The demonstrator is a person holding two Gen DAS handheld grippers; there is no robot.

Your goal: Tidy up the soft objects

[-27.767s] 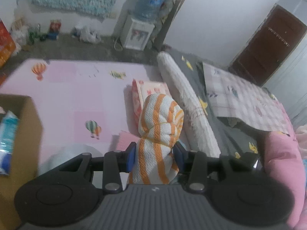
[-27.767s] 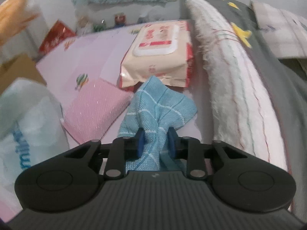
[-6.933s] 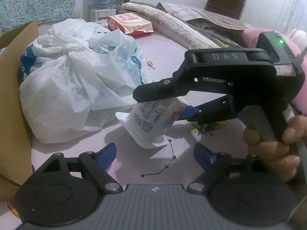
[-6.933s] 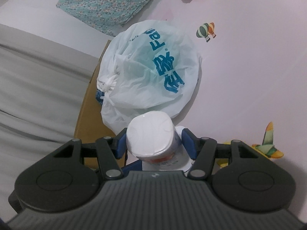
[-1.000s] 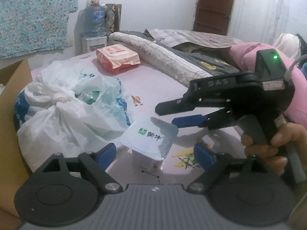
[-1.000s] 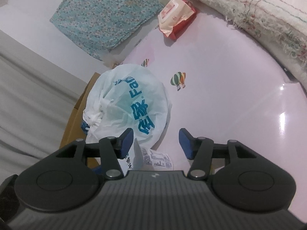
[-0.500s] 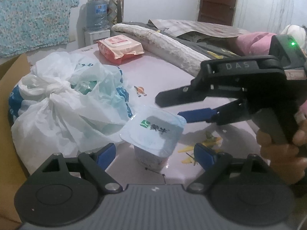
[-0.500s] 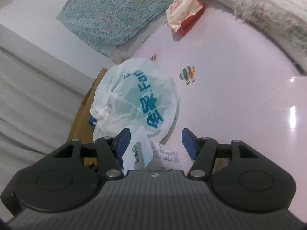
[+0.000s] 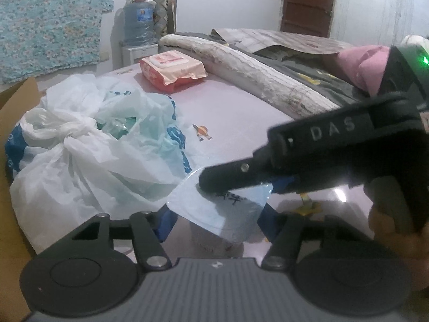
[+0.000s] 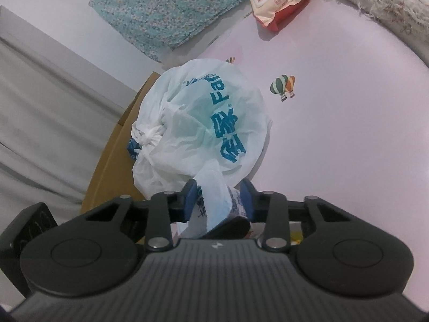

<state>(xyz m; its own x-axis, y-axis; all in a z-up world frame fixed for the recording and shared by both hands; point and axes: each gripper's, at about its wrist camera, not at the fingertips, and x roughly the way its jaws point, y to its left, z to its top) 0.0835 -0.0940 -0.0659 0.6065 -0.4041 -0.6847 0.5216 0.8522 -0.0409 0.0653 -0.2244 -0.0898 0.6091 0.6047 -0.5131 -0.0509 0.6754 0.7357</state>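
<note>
A small yogurt cup (image 9: 214, 212) with a pale blue foil lid stands on the pink mat (image 9: 236, 112). My left gripper (image 9: 217, 224) has it between its blue pads. Those jaws are closing, and the pads meet the lid's two outer corners. My right gripper (image 10: 219, 202) reaches in from the right, also closing. Its upper finger (image 9: 236, 173) lies across the lid. In the right wrist view the cup (image 10: 214, 196) is tilted and pinched between the two pads. The cup's lower body is hidden behind the left gripper.
A knotted white plastic bag (image 9: 80, 166) with blue print lies just left of the cup, against a cardboard box (image 9: 16, 94). A pink wipes pack (image 9: 173, 67) sits farther back. A rolled white blanket (image 9: 254, 80) borders the mat. A hand (image 9: 388, 214) holds the right gripper.
The left jaws have narrowed from wide open onto the cup. The right gripper has moved in over the lid and narrowed on it, and the lid now tilts.
</note>
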